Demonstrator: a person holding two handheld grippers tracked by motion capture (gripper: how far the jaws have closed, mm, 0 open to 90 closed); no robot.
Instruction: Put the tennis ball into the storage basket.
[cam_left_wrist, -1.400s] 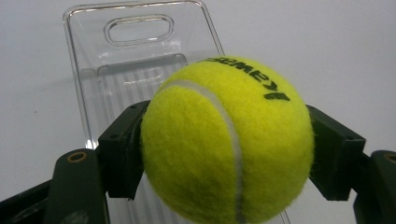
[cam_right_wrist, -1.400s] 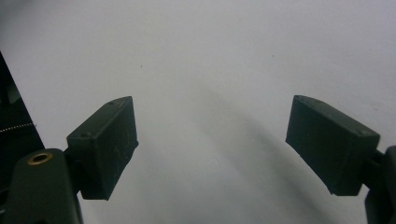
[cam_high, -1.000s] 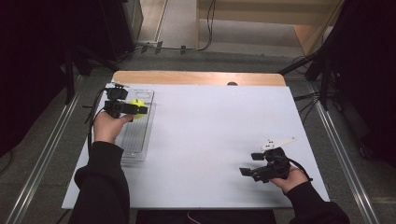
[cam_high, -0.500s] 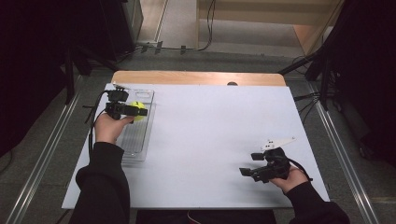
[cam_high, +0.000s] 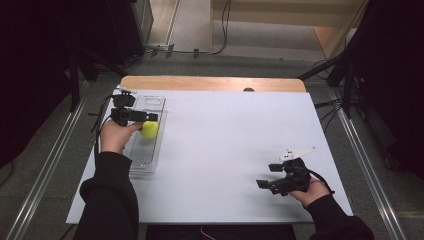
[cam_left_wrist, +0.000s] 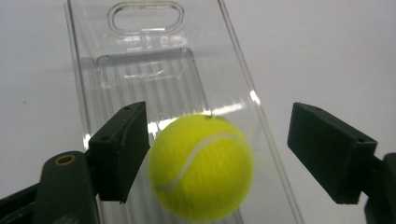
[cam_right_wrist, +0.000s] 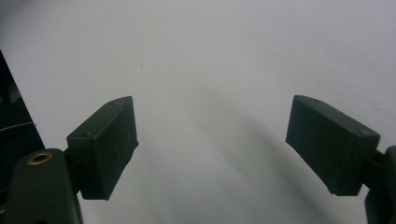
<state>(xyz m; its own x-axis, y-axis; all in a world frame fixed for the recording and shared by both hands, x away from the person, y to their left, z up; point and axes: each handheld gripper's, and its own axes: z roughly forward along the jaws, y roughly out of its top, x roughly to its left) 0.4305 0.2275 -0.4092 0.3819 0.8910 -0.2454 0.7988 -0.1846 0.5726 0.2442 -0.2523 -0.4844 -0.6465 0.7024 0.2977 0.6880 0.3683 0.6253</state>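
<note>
The tennis ball (cam_left_wrist: 201, 168) is seen released into the clear tray (cam_high: 146, 150) on the surface, the left hand-held gripper (cam_left_wrist: 215, 156) having just been opened, so placement appears done; the right hand-held gripper (cam_right_wrist: 212, 149) is spread, empty.

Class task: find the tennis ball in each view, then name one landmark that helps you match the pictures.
High view: tennis ball at left, over the clear tray.
Left gripper view: lower centre, between the open fingers.
Right gripper view: not in it.
Shared landmark: the clear tray.
</note>
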